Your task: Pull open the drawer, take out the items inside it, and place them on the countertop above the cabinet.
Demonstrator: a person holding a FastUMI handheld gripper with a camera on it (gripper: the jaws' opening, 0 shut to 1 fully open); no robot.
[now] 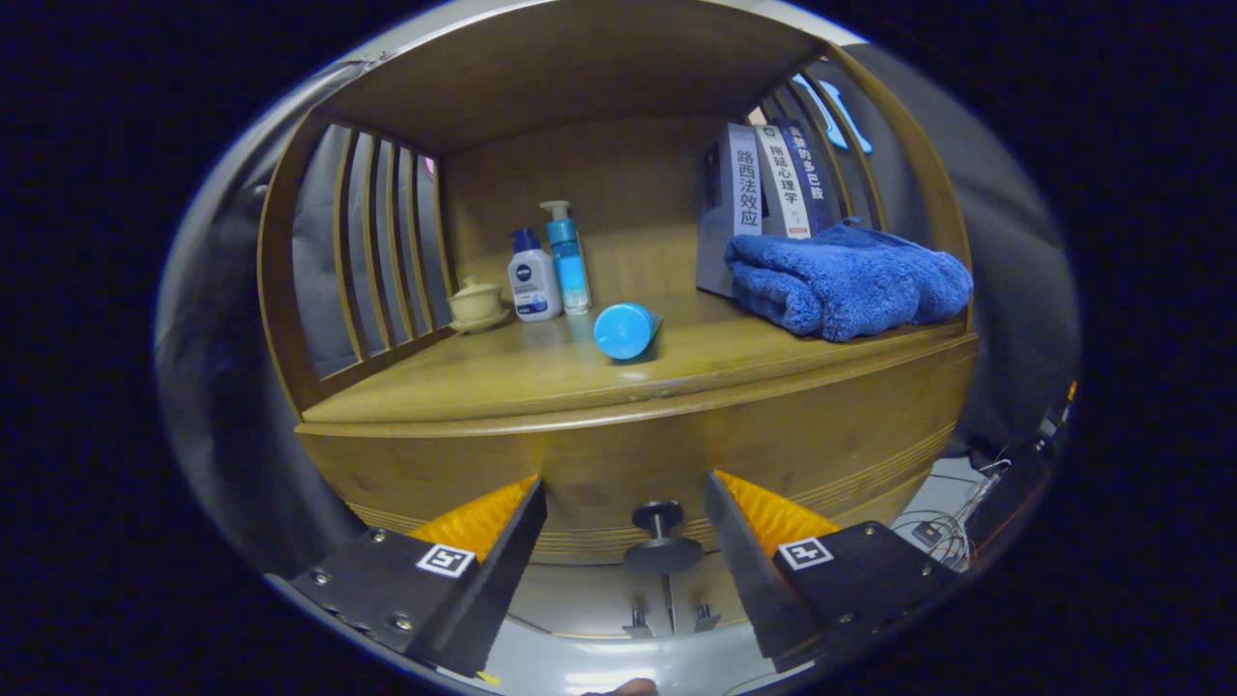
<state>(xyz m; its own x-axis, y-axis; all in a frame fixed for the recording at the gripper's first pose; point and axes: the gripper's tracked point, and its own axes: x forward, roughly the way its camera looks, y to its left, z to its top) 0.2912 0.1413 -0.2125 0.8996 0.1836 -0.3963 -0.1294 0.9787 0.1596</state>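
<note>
A wooden cabinet has a closed drawer point(618, 464) below its countertop point(541, 372). The drawer's dark round knob point(662, 536) sticks out toward me and sits between my two fingers, a little nearer the right one. My gripper point(623, 498) is open, its fingers spread wide on either side of the knob and not touching it. The drawer's inside is hidden.
On the countertop stand a small lidded cup point(475, 302), a white bottle point(533, 278), a blue pump bottle point(568, 253), a blue tube lying on its side point(626, 331), a folded blue towel point(846, 280) and several books point(768, 184). Slatted side rails point(372, 251) and a shelf roof enclose it.
</note>
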